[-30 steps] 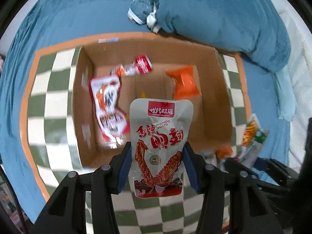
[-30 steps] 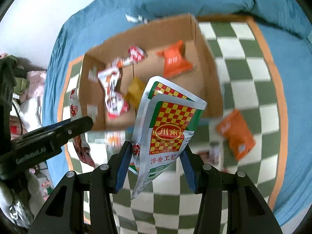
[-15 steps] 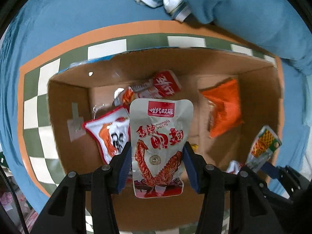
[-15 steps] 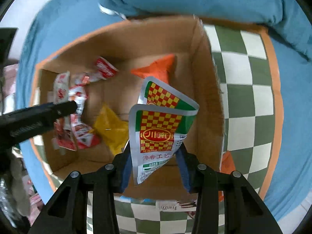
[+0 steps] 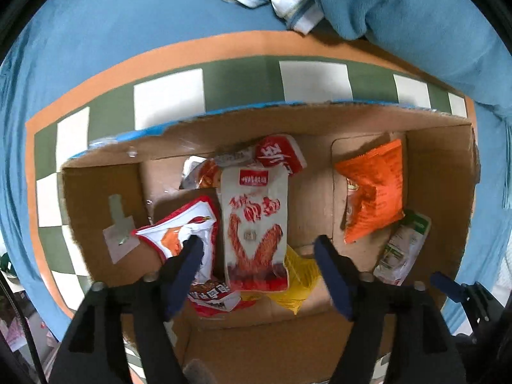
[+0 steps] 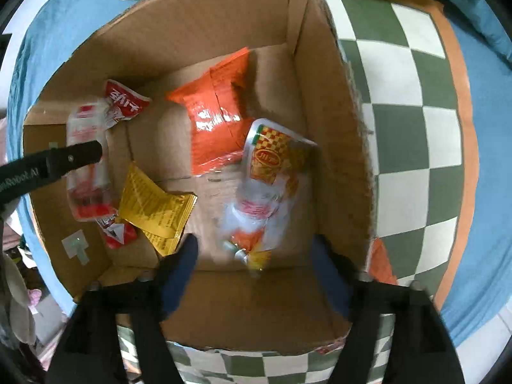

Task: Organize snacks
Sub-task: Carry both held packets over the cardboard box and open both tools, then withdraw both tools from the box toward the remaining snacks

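Both grippers hang over an open cardboard box. My left gripper is open; the white chicken-wing pouch sits free between its fingers, down in the box. My right gripper is open; the blurred checkered green-and-yellow pouch is loose below it, in the box's right side. It also shows in the left wrist view. Inside lie an orange bag, a yellow packet and red-and-white packets.
The box stands on a green-and-white checkered mat with an orange border, on blue bedding. A blue blanket lies behind the box. An orange packet lies on the mat outside the box's right wall.
Both grippers have opened over the box and let go of their pouches. The chicken-wing pouch and the checkered pouch have dropped into the box.
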